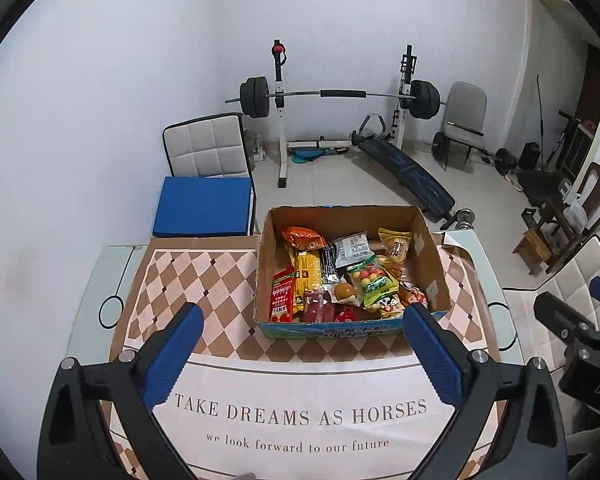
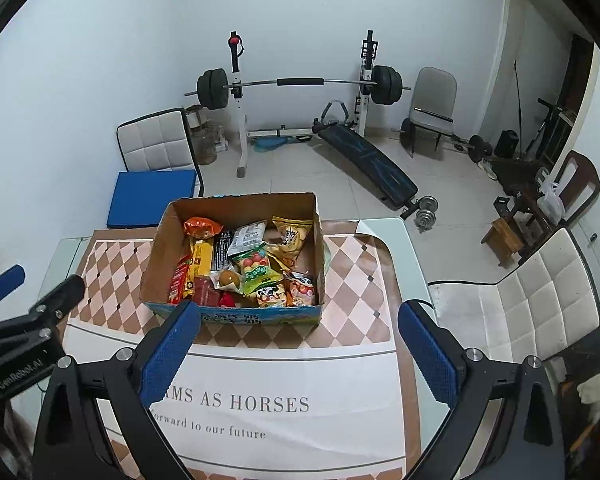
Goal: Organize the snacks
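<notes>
The cardboard box (image 1: 352, 272) of snacks sat toward the far edge of the table (image 1: 100, 280), on a diamond-patterned cloth (image 1: 204, 280) printed with lettering. One open box held a jumble of packets too overlapped to count surely: an orange bag (image 1: 303, 237), a yellow bar (image 1: 307, 270), a red packet (image 1: 282, 294) and a green bag of coloured balls (image 1: 372, 280) among them. The left gripper (image 1: 302, 332) hung over the near part of the cloth with its jaws spread wide and nothing between them; the right gripper (image 2: 298, 330) was likewise spread and empty, just short of the box's near wall. Three pale padded chairs ringed the table, one bearing a blue cushion (image 1: 206, 206). Behind stood one barbell rack (image 1: 332, 96), a slanted bench (image 1: 404, 168) and loose dumbbells (image 2: 426, 210) on the tiled floor.
</notes>
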The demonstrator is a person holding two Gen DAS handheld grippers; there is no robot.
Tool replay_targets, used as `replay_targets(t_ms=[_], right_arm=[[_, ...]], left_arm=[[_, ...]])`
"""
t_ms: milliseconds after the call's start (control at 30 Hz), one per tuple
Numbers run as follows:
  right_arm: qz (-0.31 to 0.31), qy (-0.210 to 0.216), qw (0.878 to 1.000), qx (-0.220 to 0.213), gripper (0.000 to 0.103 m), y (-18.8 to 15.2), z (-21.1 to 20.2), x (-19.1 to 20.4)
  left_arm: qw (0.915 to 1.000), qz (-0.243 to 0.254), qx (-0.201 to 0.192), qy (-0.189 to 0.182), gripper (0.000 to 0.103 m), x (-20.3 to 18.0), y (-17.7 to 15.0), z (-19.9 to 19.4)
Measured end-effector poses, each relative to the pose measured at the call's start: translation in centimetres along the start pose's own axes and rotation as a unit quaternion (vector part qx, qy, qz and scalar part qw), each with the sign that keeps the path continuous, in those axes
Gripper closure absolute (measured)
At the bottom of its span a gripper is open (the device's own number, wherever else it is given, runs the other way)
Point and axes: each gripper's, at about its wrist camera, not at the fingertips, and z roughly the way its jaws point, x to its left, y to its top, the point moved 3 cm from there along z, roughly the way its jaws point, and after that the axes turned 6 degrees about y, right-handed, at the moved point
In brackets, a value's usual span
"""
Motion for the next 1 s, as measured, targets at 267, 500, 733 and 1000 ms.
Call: replay_targets(t_ms=[267,500,733,1000], right_arm=[[-0.005,-0.008,1.000,-0.003,0.002,0.7,1.1,0.0],[-0.006,-0.008,1.000,-0.003,0.002,0.8,1.2,0.0],[0.004,-0.007,1.000,0.000,0.002,0.6,1.8,-0.4],[0.009,-0.006,1.000,0.000,0.002,0.5,2.0,-0.8]], left_arm=[[0.9999,-0.006,0.010,0.003,0.001,-0.1,0.1,1.3],[0.9998,-0.016,0.005,0.009,0.001,0.2,0.4,1.3],[0.9997,-0.019,0.009,0.011,0.001,0.0,0.4,1.4],[0.9998,-0.015,0.001,0.014,0.001,-0.5,0.5,1.3]])
